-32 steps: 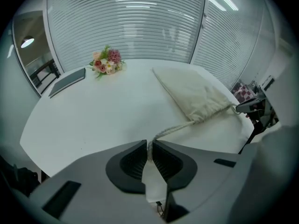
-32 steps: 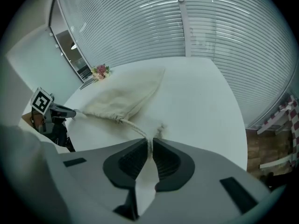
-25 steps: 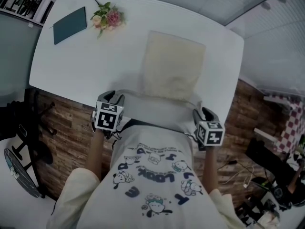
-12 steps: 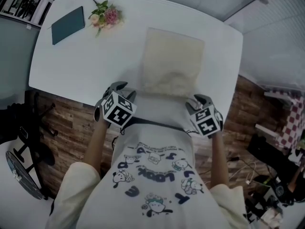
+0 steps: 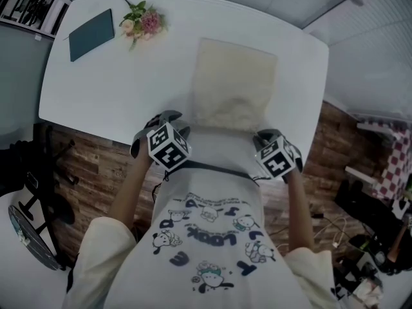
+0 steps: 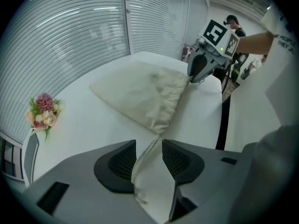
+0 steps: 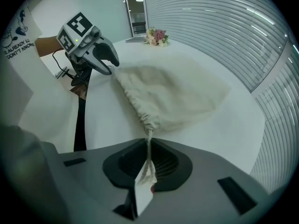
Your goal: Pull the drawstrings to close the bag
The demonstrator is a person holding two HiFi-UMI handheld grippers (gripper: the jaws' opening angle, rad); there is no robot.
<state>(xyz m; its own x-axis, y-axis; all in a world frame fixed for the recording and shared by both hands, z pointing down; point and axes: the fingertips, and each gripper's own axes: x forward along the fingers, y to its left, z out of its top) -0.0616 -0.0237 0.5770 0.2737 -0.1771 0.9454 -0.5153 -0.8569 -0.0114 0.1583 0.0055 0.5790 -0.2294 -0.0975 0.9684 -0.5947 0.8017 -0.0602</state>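
Note:
A cream drawstring bag [image 5: 232, 85] lies flat on the white table [image 5: 96, 95], its gathered mouth towards me. My left gripper [image 5: 167, 118] is at the mouth's left corner. In the left gripper view it [image 6: 148, 144] stands open, and the left drawstring [image 6: 140, 171] lies loose between the pads. My right gripper [image 5: 265, 136] is at the right corner. Its jaws have just been closing, and in the right gripper view it [image 7: 148, 148] is shut on the right drawstring [image 7: 149, 135], which runs straight to the puckered bag [image 7: 173, 94].
A small flower bunch [image 5: 145, 23] and a dark green notebook [image 5: 92, 33] lie at the table's far left. The table's near edge runs just behind both grippers, against my white shirt [image 5: 206, 230]. Wooden floor shows on both sides.
Both grippers have moved in from the table's near edge to the corners of the bag's mouth and have rolled, so their marker cubes now sit tilted.

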